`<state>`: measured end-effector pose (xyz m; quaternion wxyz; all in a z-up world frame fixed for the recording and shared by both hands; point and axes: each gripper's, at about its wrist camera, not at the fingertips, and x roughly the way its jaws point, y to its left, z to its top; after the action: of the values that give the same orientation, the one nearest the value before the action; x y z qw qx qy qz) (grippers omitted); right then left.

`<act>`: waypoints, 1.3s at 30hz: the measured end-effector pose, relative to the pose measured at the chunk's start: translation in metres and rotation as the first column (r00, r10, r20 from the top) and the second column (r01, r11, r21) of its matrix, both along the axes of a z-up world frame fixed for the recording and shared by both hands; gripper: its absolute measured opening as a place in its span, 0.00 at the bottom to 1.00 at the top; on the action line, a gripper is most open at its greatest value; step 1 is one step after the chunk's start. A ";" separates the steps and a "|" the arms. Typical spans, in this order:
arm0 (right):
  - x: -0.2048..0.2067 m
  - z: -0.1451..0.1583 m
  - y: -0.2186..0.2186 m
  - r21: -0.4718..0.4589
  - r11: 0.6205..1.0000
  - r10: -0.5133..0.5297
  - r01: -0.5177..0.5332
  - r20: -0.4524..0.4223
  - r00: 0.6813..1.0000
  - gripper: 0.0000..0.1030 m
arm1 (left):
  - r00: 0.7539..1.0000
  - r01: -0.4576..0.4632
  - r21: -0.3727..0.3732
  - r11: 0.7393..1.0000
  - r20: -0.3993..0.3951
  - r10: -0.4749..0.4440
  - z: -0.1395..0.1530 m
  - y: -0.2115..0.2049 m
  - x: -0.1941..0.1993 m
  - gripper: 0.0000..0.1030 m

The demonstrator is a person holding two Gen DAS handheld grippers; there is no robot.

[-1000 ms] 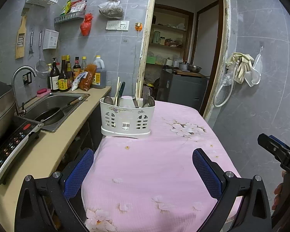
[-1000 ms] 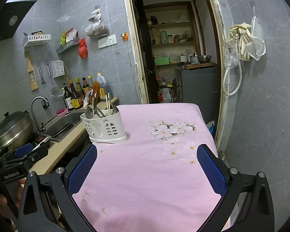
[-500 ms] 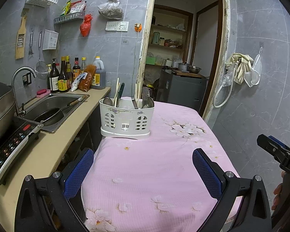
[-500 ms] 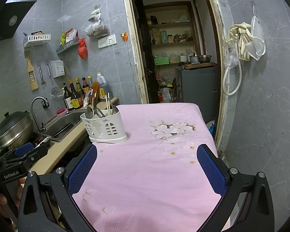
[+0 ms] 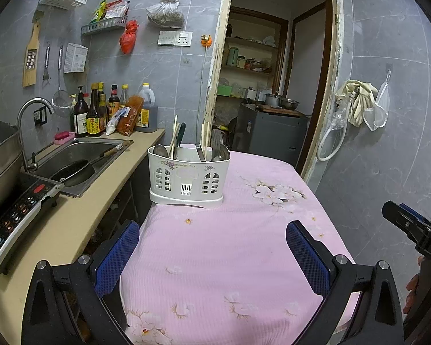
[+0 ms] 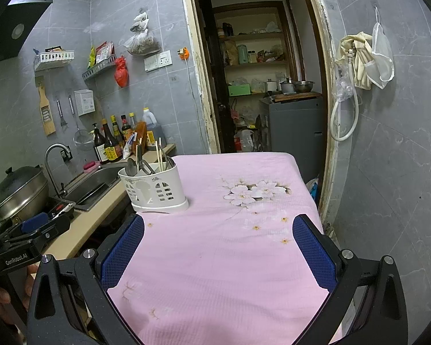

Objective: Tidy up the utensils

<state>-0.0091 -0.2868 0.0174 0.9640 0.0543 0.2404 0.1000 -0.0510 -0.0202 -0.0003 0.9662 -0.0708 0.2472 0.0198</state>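
- White plastic utensil caddy with arched cut-outs [image 5: 189,176] standing upright at the far left corner of the table under a pink floral tablecloth [image 5: 230,253], close to the edge beside the beige counter [image 5: 80,224].
- Inside it: metal spoons [image 5: 160,151], pale wooden chopsticks [image 5: 173,136], a dark-handled utensil [image 5: 181,135] — all upright or leaning, none lying loose on the cloth in either view.
- Fits both a finished sort and one about to be redone; cannot tell which from the caddy alone.
- Left gripper [image 5: 212,251] low over the near end of the table, blue-padded fingers [image 5: 117,254] spread wide, nothing between them, well apart from the caddy.
- Right gripper [image 6: 218,248] likewise over the near cloth, fingers [image 6: 313,251] spread wide and empty.
- Risks, as judgement: caddy looks light and top-heavy with tall chopsticks, so a sideways nudge from a finger could tip it or push it off the near table edge toward the counter gap.
- Thin chopsticks likely to slip or twist between broad pads; pulling one could drag its neighbours out.
- Loose cloth may bunch and slide under a pushed caddy — wrinkles could also catch a low fingertip.
- Stainless sink [image 5: 80,155] and black induction cooker [image 5: 17,215] near on the left: places for a dropped spoon to land.
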 end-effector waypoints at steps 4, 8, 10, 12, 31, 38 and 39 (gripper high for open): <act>0.000 0.000 -0.001 0.001 1.000 0.000 0.000 0.000 1.000 0.99 | 1.000 0.001 -0.001 1.000 0.000 -0.001 0.000 0.000 0.000 1.00; 0.000 0.000 -0.001 0.000 1.000 0.000 0.000 0.001 1.000 0.99 | 1.000 0.000 0.001 1.000 0.001 0.000 0.000 0.000 0.000 1.00; 0.000 0.000 -0.001 0.001 1.000 -0.001 0.001 0.000 1.000 0.99 | 1.000 0.000 0.000 1.000 0.000 0.000 0.000 0.000 0.000 1.00; 0.000 0.000 -0.001 0.001 1.000 -0.001 0.001 -0.001 1.000 0.99 | 1.000 0.000 0.000 1.000 0.001 0.000 0.000 0.000 0.000 1.00; 0.001 -0.002 -0.003 0.001 1.000 -0.003 0.003 -0.004 1.000 0.99 | 1.000 -0.001 -0.001 1.000 0.000 0.001 0.000 0.000 0.000 1.00; 0.001 -0.001 -0.003 0.001 1.000 -0.002 0.002 -0.005 1.000 0.99 | 1.000 -0.003 -0.001 1.000 0.000 0.003 -0.001 0.002 0.000 1.00; 0.001 -0.001 -0.003 0.002 1.000 -0.002 0.002 -0.005 1.000 0.99 | 1.000 -0.003 -0.001 1.000 0.000 0.003 -0.001 0.001 0.000 1.00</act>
<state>-0.0079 -0.2896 0.0161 0.9634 0.0555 0.2428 0.0993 -0.0515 -0.0189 -0.0010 0.9661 -0.0716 0.2469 0.0212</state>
